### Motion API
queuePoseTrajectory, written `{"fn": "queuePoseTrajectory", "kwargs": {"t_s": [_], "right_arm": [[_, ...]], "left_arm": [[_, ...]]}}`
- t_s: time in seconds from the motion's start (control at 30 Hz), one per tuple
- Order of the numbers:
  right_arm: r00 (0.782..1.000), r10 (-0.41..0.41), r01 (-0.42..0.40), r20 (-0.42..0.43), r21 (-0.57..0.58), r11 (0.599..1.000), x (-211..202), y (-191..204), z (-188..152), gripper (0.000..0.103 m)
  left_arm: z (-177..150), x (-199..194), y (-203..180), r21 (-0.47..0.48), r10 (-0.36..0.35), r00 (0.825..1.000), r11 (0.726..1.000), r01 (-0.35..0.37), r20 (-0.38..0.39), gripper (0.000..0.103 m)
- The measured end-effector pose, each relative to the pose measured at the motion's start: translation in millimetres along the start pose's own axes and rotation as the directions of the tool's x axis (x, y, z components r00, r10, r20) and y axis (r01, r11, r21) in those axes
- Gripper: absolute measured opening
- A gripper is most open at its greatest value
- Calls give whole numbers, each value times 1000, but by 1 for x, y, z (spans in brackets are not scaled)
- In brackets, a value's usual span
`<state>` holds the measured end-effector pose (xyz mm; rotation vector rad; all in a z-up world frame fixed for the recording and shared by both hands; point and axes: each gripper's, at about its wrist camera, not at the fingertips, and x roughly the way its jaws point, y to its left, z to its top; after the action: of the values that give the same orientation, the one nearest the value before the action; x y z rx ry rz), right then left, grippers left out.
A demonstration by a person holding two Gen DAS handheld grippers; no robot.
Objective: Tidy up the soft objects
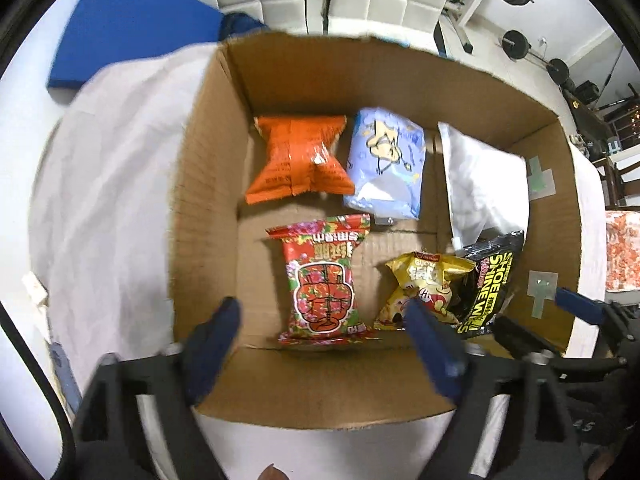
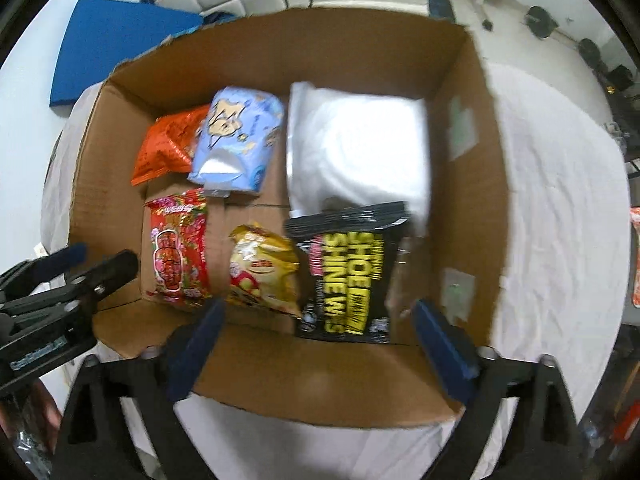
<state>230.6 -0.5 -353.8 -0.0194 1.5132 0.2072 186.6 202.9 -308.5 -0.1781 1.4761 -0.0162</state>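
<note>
An open cardboard box (image 1: pixel 208 160) (image 2: pixel 480 160) holds several soft packs: an orange pack (image 1: pixel 300 160) (image 2: pixel 168 146), a light blue pack (image 1: pixel 386 168) (image 2: pixel 238 140), a white pouch (image 1: pixel 484 184) (image 2: pixel 360 148), a red patterned snack pack (image 1: pixel 324 280) (image 2: pixel 178 252), a yellow snack bag (image 1: pixel 424 288) (image 2: pixel 262 272) and a black shoe-shine wipes pack (image 1: pixel 490 284) (image 2: pixel 352 276). My left gripper (image 1: pixel 322 340) is open and empty above the box's near edge. My right gripper (image 2: pixel 316 336) is open and empty over the near edge too.
The box stands on a white cloth (image 1: pixel 108 184) (image 2: pixel 560 220). A blue pad (image 1: pixel 132 28) (image 2: pixel 116 40) lies at the back left. The right gripper shows at the right of the left wrist view (image 1: pixel 580 308); the left gripper shows at the left of the right wrist view (image 2: pixel 72 272).
</note>
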Motion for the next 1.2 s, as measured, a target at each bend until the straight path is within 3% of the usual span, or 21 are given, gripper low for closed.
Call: {"fn": "queuePoseTrajectory", "kwargs": {"t_s": [0.13, 0.53, 0.8, 1.2], "right_arm": [[999, -16, 15, 37, 20, 1000, -25, -15, -10, 103], [991, -25, 21, 131, 31, 999, -82, -26, -33, 103], [975, -4, -5, 220, 37, 999, -147, -35, -57, 103], [931, -31, 22, 363, 30, 999, -275, -45, -138, 103]], "left_arm": [[3, -19, -2, 8, 32, 998, 999, -32, 48, 98], [-7, -67, -9, -1, 42, 983, 999, -43, 176, 99], [-27, -135, -23, 13, 29, 957, 999, -34, 290, 99], [-85, -233, -52, 41, 5, 909, 999, -24, 416, 102]]}}
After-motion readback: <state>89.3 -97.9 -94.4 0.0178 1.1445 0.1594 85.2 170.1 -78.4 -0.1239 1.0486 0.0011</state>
